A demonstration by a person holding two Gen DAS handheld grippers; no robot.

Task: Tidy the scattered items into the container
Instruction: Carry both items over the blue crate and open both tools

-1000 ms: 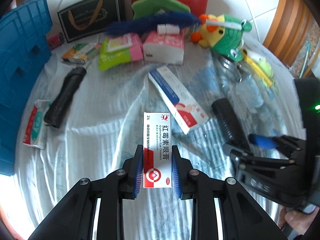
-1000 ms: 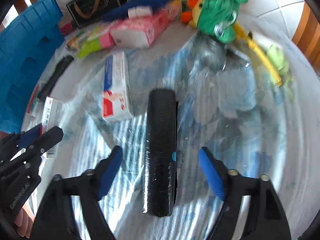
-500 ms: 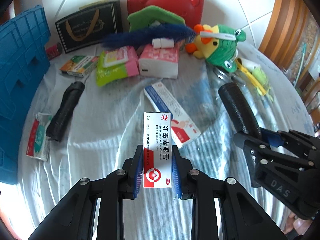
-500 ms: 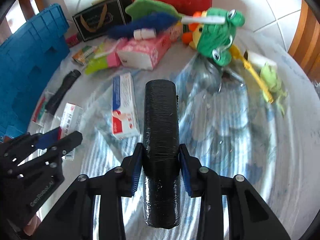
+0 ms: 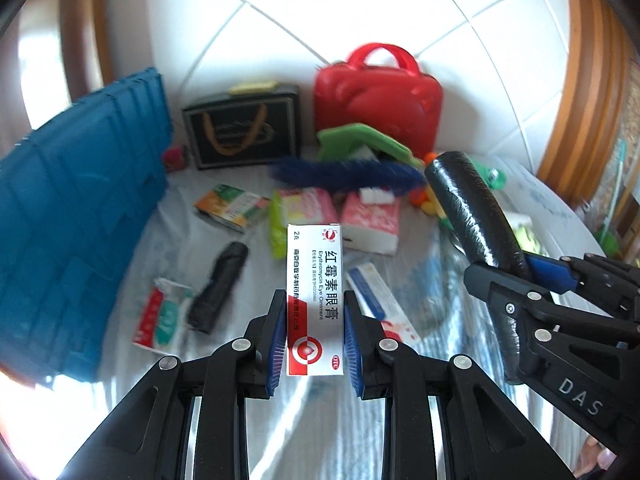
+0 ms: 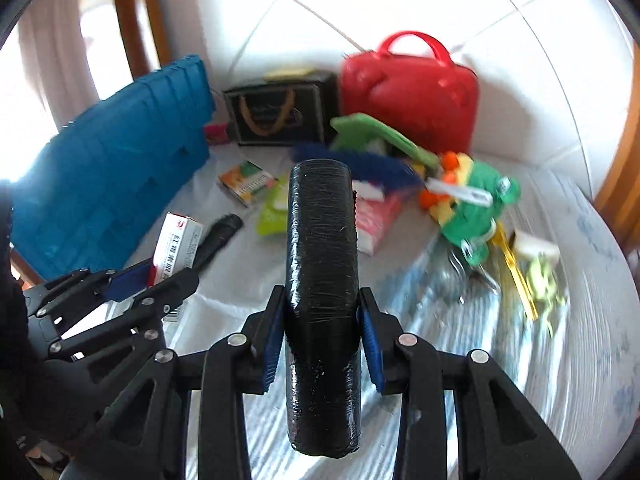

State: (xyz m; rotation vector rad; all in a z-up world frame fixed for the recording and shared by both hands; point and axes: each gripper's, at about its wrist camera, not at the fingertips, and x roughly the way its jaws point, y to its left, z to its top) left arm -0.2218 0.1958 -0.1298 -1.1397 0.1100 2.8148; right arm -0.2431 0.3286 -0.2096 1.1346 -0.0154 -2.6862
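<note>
My left gripper (image 5: 315,330) is shut on a white and red eye ointment box (image 5: 315,288), held upright above the cloth. My right gripper (image 6: 322,332) is shut on a black wrapped roll (image 6: 322,264), lifted off the bed; the same roll (image 5: 472,212) shows at the right of the left wrist view. The blue crate (image 5: 76,216) stands at the left, its blue crate wall (image 6: 108,184) also in the right wrist view. On the cloth lie a black flashlight (image 5: 218,286), a blue and white toothpaste box (image 5: 380,304), tissue packs (image 5: 372,220) and a green plush toy (image 6: 476,204).
A red case (image 5: 380,96) and a black gift bag (image 5: 244,128) stand against the tiled wall at the back. A blue feather duster (image 5: 348,172), an orange-green box (image 5: 230,208) and a small red-green packet (image 5: 162,316) lie about. Yellow and green bits (image 6: 536,272) sit at the right.
The right gripper shut on the black roll and lifted it. Both grippers rose and tilted up, so the back wall and the crate now show more fully.
</note>
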